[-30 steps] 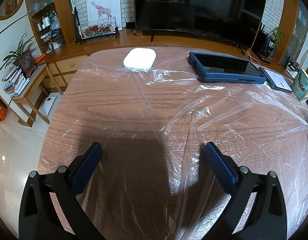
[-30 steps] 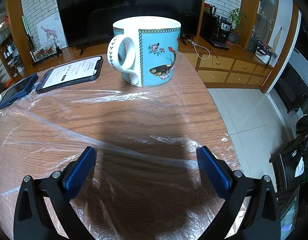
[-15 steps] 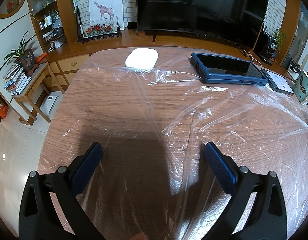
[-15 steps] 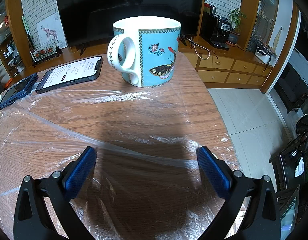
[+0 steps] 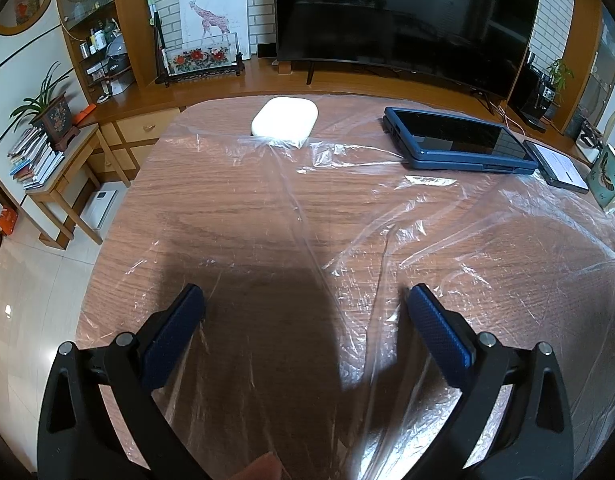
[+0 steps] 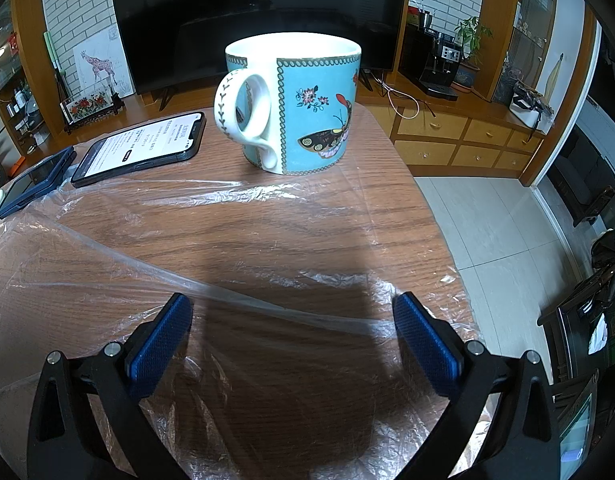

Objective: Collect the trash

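Here, at the left side of the wooden table (image 5: 227,200), the left gripper (image 5: 303,300) hovers low over a clear plastic sheet (image 5: 387,240), its blue-padded jaws spread wide and holding nothing. The sheet, the only thing here that reads as trash, lies crumpled flat across most of the tabletop, none of it gathered or lifted. At the far edge a white case (image 5: 284,121) sits on the sheet's rim, seemingly pinning it, and just right of that a blue-cased tablet (image 5: 459,144) looks to rest on a fold of the film. A phone (image 5: 557,166) lies beyond the tablet.

Further right, over the table's right end, the right gripper (image 6: 293,316) is likewise released, jaws apart and empty, with a raised ridge of the plastic sheet (image 6: 267,308) running between the pads. Ahead of it a butterfly mug (image 6: 295,104) stands upright; whether its base sits on the film's edge or just past it cannot be told. The phone (image 6: 141,146), screen lit, lies to the mug's left, near the film's edge.

By this evidence the collecting has hardly begun: no plastic is gripped, and no bin or bag appears in either view. Left to do, it seems, is pinching the film, drawing it free of the items weighing down its far edge, bunching it and carrying it off.
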